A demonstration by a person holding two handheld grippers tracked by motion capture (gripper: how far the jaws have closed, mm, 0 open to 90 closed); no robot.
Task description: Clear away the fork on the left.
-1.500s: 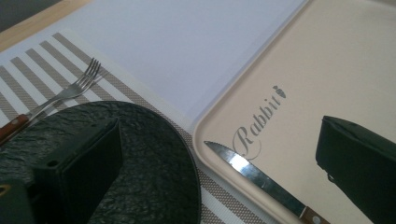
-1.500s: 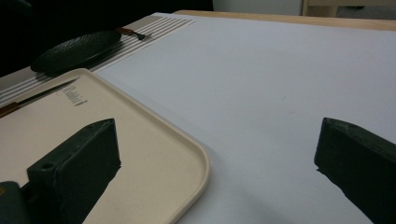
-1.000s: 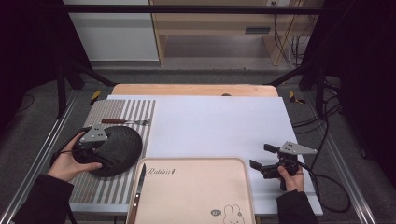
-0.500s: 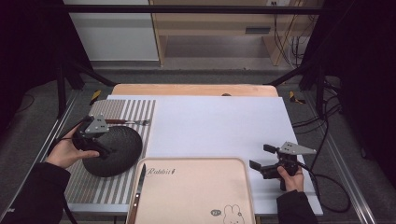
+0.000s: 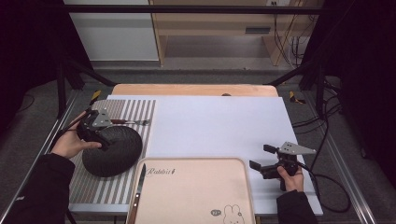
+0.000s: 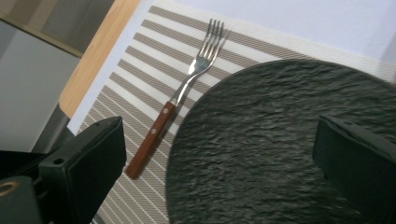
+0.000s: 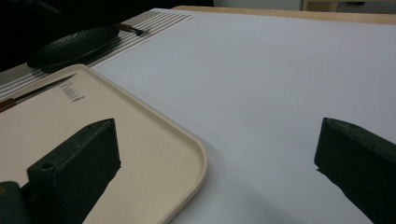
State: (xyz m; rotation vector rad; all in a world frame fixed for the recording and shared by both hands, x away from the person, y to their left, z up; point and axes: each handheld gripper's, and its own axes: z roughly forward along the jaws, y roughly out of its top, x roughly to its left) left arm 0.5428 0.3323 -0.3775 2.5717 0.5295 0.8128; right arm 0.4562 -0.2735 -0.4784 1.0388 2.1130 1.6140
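Observation:
A round black textured plate (image 5: 114, 150) lies on a striped placemat (image 5: 88, 184) at the table's left. A fork (image 5: 130, 122) with a brown handle rests on the mat just beyond the plate. My left gripper (image 5: 100, 132) hovers over the plate's far-left rim. In the left gripper view its jaws stand open (image 6: 219, 163) above the plate (image 6: 280, 149), with nothing between them, and the fork (image 6: 187, 88) lies ahead. My right gripper (image 5: 261, 157) is open over the white sheet, just right of a beige tray (image 5: 191, 196). The right gripper view (image 7: 217, 154) shows its jaws wide apart and holding nothing.
A knife (image 5: 138, 189) lies along the tray's left edge. The tray (image 7: 154, 135) bears a "Rabbit" print and a bunny drawing. A white sheet (image 5: 219, 126) covers the table's middle and right. Cables trail off the right gripper at the table's right side.
My left gripper has moved away from the person, from the plate's near-left side up over its far-left rim. The plate and the right gripper have hardly moved.

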